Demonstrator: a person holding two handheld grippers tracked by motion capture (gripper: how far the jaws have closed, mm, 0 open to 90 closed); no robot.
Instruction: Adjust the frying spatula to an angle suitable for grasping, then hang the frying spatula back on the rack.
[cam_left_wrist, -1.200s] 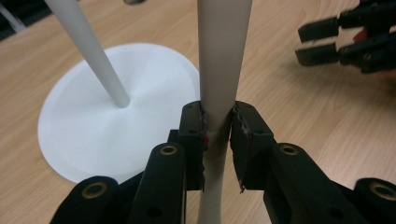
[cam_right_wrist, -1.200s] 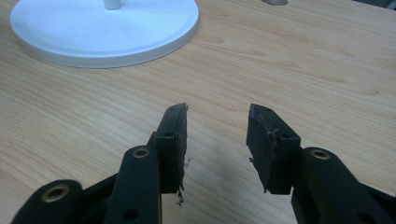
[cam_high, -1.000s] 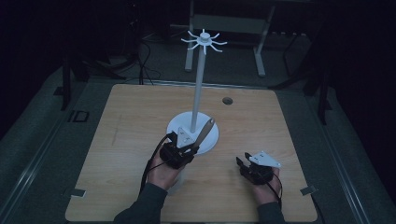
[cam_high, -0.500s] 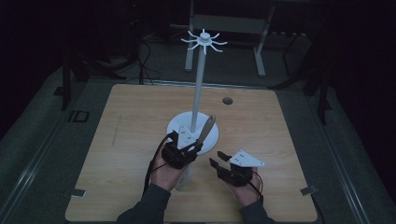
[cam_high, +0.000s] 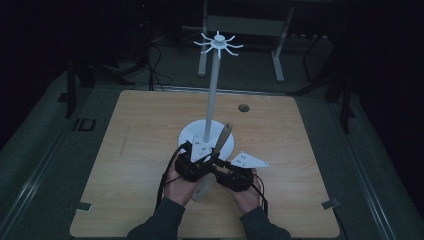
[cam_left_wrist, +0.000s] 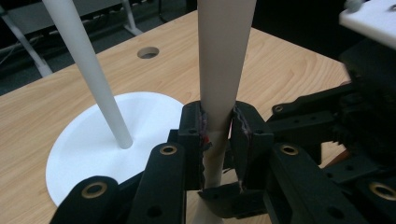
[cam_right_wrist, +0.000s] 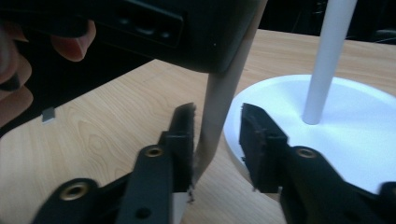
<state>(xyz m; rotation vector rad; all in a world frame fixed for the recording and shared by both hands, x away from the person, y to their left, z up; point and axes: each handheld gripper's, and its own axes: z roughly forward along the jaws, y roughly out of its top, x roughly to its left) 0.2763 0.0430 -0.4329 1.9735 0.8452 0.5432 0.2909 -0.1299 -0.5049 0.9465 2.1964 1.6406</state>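
A beige spatula handle (cam_left_wrist: 223, 70) is clamped tight between the jaws of the left gripper (cam_left_wrist: 218, 140), tilted over the wooden table (cam_high: 135, 130) just beside the white stand base (cam_high: 192, 134). The right gripper (cam_right_wrist: 217, 140) is held parted, jaws either side of the same handle, one touching it.

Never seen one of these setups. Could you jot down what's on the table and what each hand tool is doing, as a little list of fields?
Table: wooden top
Stand: white round base with tall pole, spoked top
Held item: beige spatula-like handle, tilted
Left gripper: jaws shut on the handle
Right gripper: jaws open around the handle's lower part
Hands: side by side at the near edge
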